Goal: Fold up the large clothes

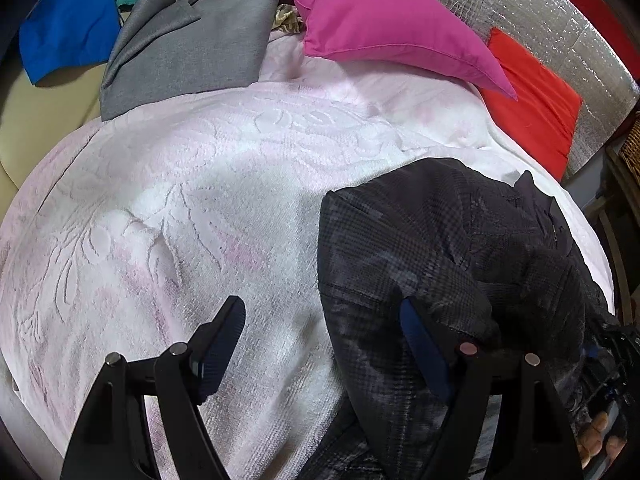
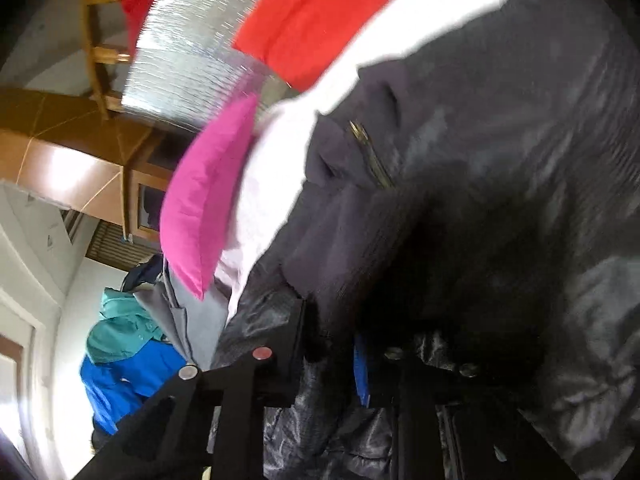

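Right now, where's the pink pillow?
In the left wrist view the pink pillow lies at the top centre on the white bedspread, between the grey garment on its left and the red cushion on its right.

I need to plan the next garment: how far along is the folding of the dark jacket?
Done: little; the dark checked jacket lies bunched on the white bedspread, no neat fold visible. In hand: the right gripper has its jaws shut on jacket fabric; the left gripper stands open, one finger against the jacket's edge. Left: the folds themselves, then the grey jacket behind.
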Demonstrator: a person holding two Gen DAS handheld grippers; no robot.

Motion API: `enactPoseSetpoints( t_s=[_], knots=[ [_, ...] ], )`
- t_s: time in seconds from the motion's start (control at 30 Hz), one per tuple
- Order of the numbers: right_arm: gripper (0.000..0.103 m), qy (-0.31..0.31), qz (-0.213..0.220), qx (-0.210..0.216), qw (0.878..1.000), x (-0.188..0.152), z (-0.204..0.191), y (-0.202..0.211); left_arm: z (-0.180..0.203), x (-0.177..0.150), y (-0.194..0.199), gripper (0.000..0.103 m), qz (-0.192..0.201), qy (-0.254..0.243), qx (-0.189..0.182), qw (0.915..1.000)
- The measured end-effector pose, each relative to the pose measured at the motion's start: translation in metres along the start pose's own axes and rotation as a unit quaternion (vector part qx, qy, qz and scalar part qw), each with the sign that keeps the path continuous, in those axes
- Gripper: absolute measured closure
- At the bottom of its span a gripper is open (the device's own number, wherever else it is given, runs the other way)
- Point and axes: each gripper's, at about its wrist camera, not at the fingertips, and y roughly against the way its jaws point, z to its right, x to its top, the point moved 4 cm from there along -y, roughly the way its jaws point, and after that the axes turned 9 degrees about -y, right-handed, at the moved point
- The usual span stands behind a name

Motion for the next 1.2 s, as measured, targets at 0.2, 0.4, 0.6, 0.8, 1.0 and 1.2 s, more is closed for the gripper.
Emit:
enactPoseSetpoints(
  t_s=[0.2,0.4,0.6,0.8,1.0,1.2],
  knots=[
    [0.081,0.070,0.069,-0.004,0.995,-0.001,-0.025,0.048,-0.003,0.001,0.004,0.022,0.006,0.003,0.001,1.0000],
    [0.081,0.100,0.120,-0.018,0.988,0.005,-0.024,0.098,0.001,-0.003,0.013,0.022,0.007,-0.020,0.001,0.9998],
    [0.081,0.078,0.164,-0.049,0.982,0.022,0.011,0.139,0.009,-0.015,0.020,0.022,0.001,-0.051,0.001,0.9987],
    [0.081,0.046,0.207,-0.071,0.975,0.038,0.052,0.182,0.047,-0.021,0.016,0.022,0.005,-0.080,-0.073,0.9941],
    [0.081,0.057,0.211,-0.081,0.973,0.049,0.062,0.203,0.071,-0.015,-0.004,0.022,-0.004,-0.083,-0.057,0.9949],
    [0.081,0.071,0.167,-0.092,0.979,0.060,0.074,0.188,0.074,-0.016,-0.025,0.022,-0.021,-0.046,-0.084,0.9952]
  ],
)
